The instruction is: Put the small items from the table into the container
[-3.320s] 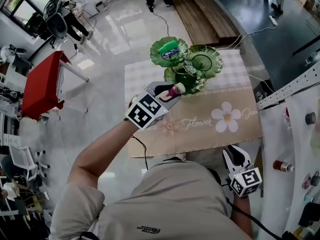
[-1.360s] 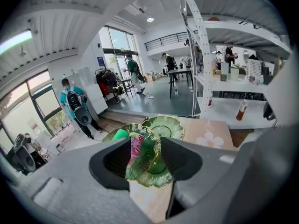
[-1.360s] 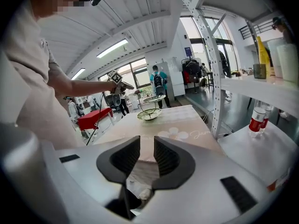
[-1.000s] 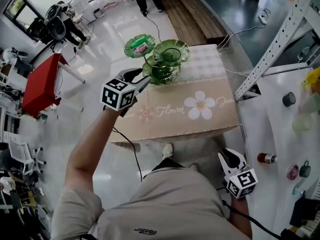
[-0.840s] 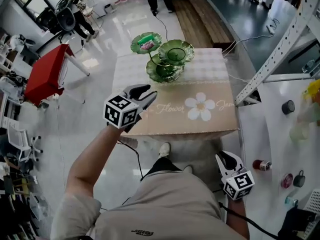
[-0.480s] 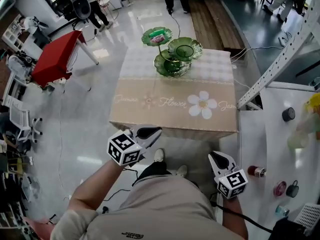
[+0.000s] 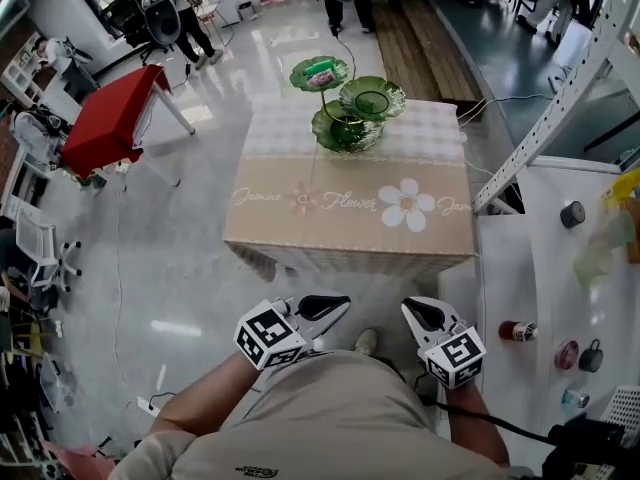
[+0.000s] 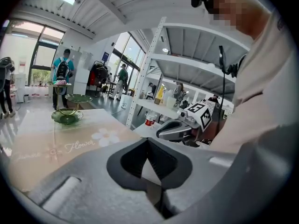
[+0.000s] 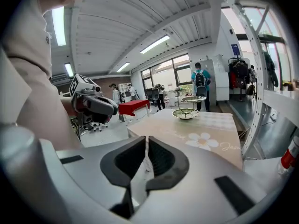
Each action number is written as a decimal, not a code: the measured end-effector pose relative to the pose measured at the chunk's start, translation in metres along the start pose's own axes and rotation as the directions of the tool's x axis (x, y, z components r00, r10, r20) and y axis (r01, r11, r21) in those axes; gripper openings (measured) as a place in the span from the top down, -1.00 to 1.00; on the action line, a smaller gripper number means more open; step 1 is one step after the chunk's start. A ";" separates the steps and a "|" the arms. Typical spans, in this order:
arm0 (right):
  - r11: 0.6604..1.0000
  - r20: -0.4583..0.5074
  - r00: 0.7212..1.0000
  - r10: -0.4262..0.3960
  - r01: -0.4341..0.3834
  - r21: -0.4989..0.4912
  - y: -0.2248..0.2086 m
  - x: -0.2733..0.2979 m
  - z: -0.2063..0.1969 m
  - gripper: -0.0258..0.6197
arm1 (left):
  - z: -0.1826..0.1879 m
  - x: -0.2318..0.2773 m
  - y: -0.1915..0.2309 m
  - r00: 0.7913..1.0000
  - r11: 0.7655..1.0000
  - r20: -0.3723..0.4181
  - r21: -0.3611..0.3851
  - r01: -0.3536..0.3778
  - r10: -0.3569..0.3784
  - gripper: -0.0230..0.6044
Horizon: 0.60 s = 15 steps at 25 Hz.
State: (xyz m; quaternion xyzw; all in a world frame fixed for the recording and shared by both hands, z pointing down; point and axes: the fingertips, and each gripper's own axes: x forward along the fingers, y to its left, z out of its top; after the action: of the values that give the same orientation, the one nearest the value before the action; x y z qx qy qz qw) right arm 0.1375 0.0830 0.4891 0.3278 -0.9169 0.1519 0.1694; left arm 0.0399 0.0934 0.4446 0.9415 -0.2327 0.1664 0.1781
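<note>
A green three-plate stand (image 7: 347, 128) sits at the far end of the table (image 7: 350, 218), which has a flowered cloth. Its top plate holds a small green and pink item (image 7: 320, 69). The stand also shows in the left gripper view (image 8: 67, 117) and the right gripper view (image 9: 186, 112). Both grippers hang off the table's near edge, close to my torso. My left gripper (image 7: 342, 304) (image 8: 148, 141) is shut and empty. My right gripper (image 7: 408, 309) (image 9: 146, 141) is closing, with a thin gap left and nothing between its jaws.
A white metal rack (image 7: 560, 98) stands to the right of the table, with bottles and a red can (image 7: 518, 330) on its shelf. A red table (image 7: 110, 118) and chairs stand at the left. People stand at the far end of the room.
My left gripper drew back from the green stand across the table to my torso and shut. The right gripper moved inward toward the left one, its jaws narrowing.
</note>
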 end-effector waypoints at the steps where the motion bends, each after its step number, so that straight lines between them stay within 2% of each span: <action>1: 1.000 -0.001 1.000 0.002 -0.002 -0.005 0.007 0.003 0.002 0.83 | -0.001 -0.006 -0.002 1.000 1.000 0.005 0.002 0.006 -0.006 0.90; 4: 1.000 0.004 1.000 0.010 -0.010 -0.014 0.032 0.013 0.008 0.83 | -0.008 -0.030 -0.005 1.000 1.000 0.016 0.000 0.005 -0.005 0.90; 9: 0.998 -0.004 0.999 0.041 -0.041 -0.043 0.080 0.031 0.014 0.84 | -0.019 -0.071 -0.001 0.997 0.996 0.070 -0.087 -0.012 0.018 0.90; 13: 0.996 -0.014 0.998 0.064 -0.064 -0.056 0.116 0.046 0.012 0.86 | -0.033 -0.102 -0.001 0.997 0.998 0.070 -0.055 -0.042 0.045 0.90; 15: 0.996 -0.011 0.998 0.068 -0.069 -0.059 0.131 0.053 0.012 0.86 | -0.041 -0.117 -0.002 0.996 0.997 0.073 -0.062 -0.049 0.053 0.90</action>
State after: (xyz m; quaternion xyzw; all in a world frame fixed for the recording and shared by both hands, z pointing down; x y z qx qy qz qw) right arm 0.0113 0.1461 0.4783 0.2902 -0.9310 0.1317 0.1781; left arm -0.0663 0.1558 0.4338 0.9350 -0.2680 0.1285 0.1935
